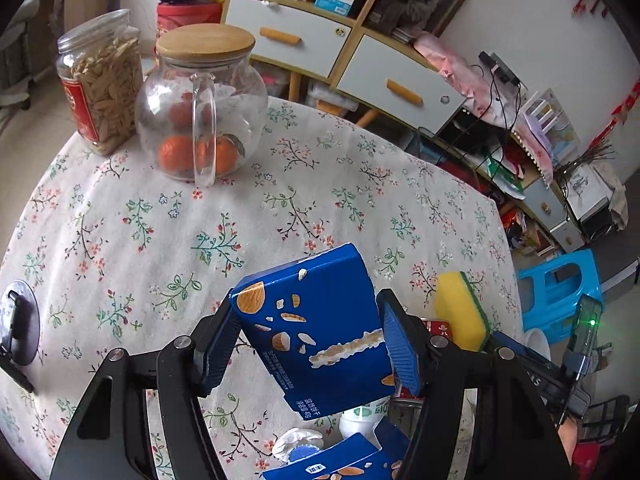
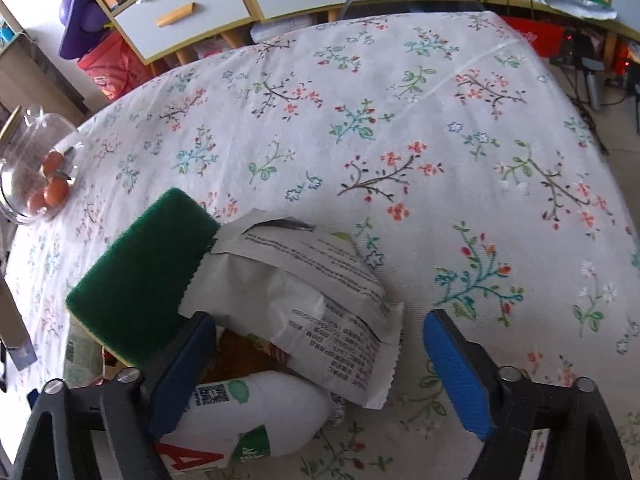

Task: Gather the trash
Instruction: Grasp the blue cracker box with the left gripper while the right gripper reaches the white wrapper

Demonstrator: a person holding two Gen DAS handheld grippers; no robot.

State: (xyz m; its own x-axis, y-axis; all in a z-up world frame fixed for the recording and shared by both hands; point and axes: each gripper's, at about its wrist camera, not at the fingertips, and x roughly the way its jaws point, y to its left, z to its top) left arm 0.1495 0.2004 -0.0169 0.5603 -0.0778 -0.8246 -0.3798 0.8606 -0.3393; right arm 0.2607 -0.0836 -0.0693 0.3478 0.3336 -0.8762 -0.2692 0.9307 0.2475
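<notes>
My left gripper (image 1: pixel 308 344) is shut on a blue biscuit box (image 1: pixel 312 332) and holds it above the floral tablecloth (image 1: pixel 160 240). Below it lie a second blue box (image 1: pixel 340 460), a white bottle (image 1: pixel 364 416) and crumpled white paper (image 1: pixel 296 440). My right gripper (image 2: pixel 320 364) is open above a white snack bag (image 2: pixel 320 308), with a white bottle (image 2: pixel 248 420) lying under its left finger (image 2: pixel 180 372). A green and yellow sponge (image 2: pixel 140 272) leans beside the bag; it also shows in the left wrist view (image 1: pixel 460 312).
A glass teapot with oranges (image 1: pixel 200 108) and a jar of seeds (image 1: pixel 100 80) stand at the table's far left. A cabinet with drawers (image 1: pixel 340 52) is behind the table. A blue stool (image 1: pixel 560 292) stands on the floor to the right.
</notes>
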